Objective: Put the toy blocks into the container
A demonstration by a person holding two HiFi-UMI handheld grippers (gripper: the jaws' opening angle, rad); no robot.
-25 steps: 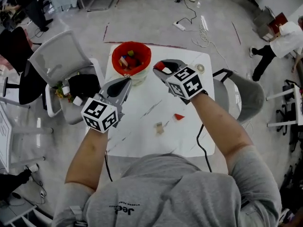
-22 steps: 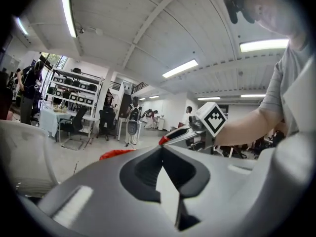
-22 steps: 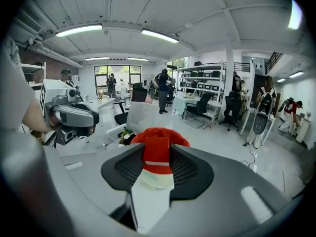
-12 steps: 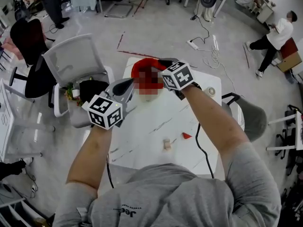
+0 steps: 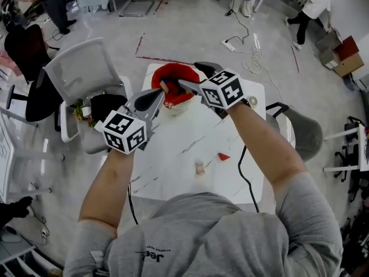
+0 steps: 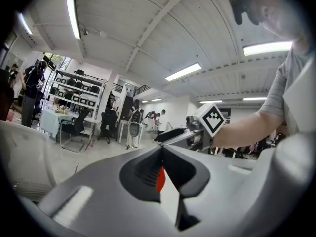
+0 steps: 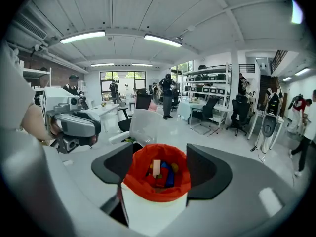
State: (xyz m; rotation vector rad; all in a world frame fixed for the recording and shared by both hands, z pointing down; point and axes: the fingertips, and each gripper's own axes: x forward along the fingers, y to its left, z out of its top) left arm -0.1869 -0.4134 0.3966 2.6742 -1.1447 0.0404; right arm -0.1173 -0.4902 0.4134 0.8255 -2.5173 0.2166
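**1 block let go over the container, 2 left on the surface**

The container (image 5: 176, 71), a white tub with a red liner, stands at the far edge of the surface (image 5: 190, 131). It holds a heap of toy blocks (image 7: 163, 176), with a pale one (image 7: 156, 167) showing on top. Directly over its mouth, the right tongs (image 5: 188, 75) have just been opening. Their jaws stand wide apart with nothing pressed between the pads. The left tongs (image 5: 160, 94) hover just beside the tub's rim, jaws together and apparently empty. Nearer the person, a pale block (image 5: 199, 167) and a red wedge (image 5: 223, 156) lie apart, not yet collected.

Risks: either tool, pulling back carelessly, could knock the tub off that far edge. The wedge's sloped faces may also squirt out of a pinch.
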